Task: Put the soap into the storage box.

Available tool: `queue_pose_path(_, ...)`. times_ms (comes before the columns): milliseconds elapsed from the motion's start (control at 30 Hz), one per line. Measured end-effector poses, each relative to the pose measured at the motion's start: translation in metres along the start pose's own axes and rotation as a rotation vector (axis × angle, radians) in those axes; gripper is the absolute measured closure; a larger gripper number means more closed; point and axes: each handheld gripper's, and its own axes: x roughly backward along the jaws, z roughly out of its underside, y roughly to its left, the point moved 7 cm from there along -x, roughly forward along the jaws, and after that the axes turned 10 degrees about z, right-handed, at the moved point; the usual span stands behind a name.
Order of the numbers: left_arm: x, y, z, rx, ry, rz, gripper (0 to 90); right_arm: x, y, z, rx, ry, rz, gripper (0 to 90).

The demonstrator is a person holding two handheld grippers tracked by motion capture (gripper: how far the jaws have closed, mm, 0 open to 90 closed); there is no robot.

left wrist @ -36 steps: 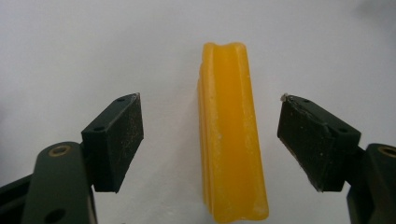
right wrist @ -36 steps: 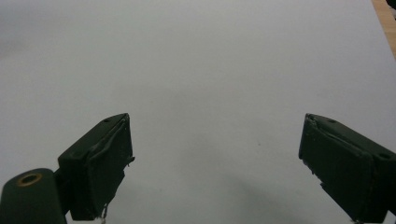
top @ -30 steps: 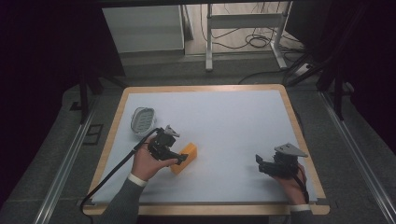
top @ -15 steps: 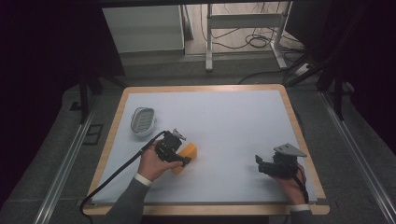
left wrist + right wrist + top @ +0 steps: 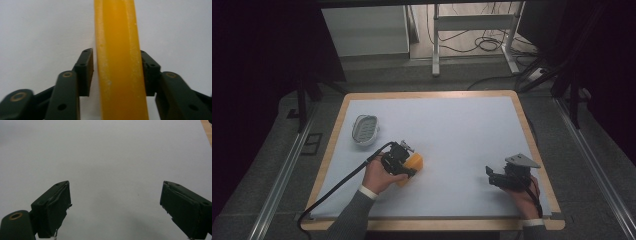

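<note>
An orange bar sits on the white table top, left of the middle. My left gripper reaches it from the left, with the bar edge-on between its jaws. The right jaw presses the bar and the left jaw is a sliver away from it, so my left gripper is shut on it. At the table's near right, my right gripper points left. In its own view my right gripper is wide open over the bare white surface, with nothing between its fingers.
A small oval grey dish stands near the table's left edge, just beyond my left hand. The table has a wooden rim. A black cable trails from my left gripper over the front edge.
My left hand has slid right and slightly forward, bringing its jaws around the orange bar. The right gripper has barely moved.
</note>
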Motion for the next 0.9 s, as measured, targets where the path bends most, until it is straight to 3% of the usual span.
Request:
queue_pose_path(133, 0.003, 0.003, 0.0, 0.001, -0.004, -0.019, 60.7, -0.001, 0.0, 0.0, 0.0, 0.004, -0.001, 9.6)
queue_pose_path(667, 0.005, 0.003, 0.0, -0.001, -0.005, 0.01, 60.8, -0.001, -0.002, 0.001, -0.008, 0.009, 0.005, 9.6)
queue_pose_path(900, 0.013, 0.002, -0.002, -0.005, -0.037, 0.005, 60.9, 0.0, -0.002, 0.0, -0.008, 0.005, 0.006, 9.6)
